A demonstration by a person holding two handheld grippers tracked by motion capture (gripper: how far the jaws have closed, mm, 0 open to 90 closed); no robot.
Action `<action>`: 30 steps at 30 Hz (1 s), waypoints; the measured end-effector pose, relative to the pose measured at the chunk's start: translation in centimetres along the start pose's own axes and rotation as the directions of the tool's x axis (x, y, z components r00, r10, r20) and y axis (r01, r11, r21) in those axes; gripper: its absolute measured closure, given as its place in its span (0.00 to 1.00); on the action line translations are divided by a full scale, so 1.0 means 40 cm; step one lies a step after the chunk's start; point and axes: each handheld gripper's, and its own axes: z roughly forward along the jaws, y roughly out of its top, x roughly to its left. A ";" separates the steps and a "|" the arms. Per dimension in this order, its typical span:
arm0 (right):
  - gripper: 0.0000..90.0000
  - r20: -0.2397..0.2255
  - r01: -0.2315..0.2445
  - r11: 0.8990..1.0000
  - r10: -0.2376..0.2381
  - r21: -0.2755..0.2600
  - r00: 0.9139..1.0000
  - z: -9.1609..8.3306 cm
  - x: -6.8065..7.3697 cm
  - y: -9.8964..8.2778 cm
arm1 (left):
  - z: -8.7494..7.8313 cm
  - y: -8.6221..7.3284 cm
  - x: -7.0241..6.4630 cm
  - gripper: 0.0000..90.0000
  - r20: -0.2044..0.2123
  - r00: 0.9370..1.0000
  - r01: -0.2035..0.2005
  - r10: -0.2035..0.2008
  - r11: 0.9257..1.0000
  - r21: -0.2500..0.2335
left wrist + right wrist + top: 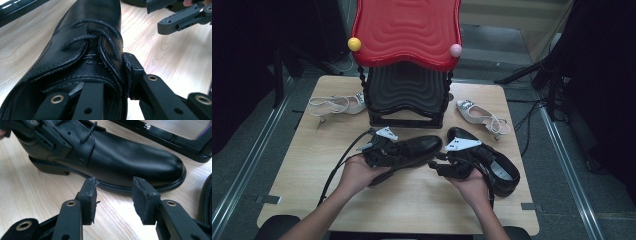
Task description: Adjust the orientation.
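A black leather lace-up shoe [422,146] lies on its sole at the middle of the wooden table [412,200], toe to the right. My left gripper [384,150] is shut on its collar. In the left gripper view one jaw is inside the shoe [87,30] and the other presses on the outer side wall, with the left gripper [112,75] clamping the leather. My right gripper [434,165] stands open just right of it. In the right gripper view the right gripper [115,192] points at the shoe [125,155], low on its side, with nothing between the jaws.
A second black shoe [499,172] lies at the right, under my right hand. A shoe rack with a red top [407,30] stands at the table's back. White heeled sandals lie to its left [337,105] and right [479,115].
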 end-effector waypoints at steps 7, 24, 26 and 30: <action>0.63 -0.003 0.002 1.000 -0.002 0.015 1.000 0.012 0.003 0.003 | -0.010 -0.006 0.006 0.77 0.027 1.000 -0.011 0.011 1.000 0.004; 0.71 -0.006 -0.027 1.000 0.027 0.015 1.000 0.012 0.033 0.017 | -0.203 -0.020 0.066 0.80 0.032 0.999 -0.032 0.035 0.996 -0.082; 0.73 -0.008 -0.024 1.000 0.025 0.019 1.000 0.017 0.037 0.017 | -0.216 -0.027 0.084 0.85 0.017 0.999 -0.027 0.029 0.996 -0.085; 0.76 -0.015 -0.039 0.999 0.039 0.025 0.999 0.029 0.043 0.019 | -0.224 -0.044 0.132 0.90 -0.028 0.999 -0.021 0.019 0.996 -0.088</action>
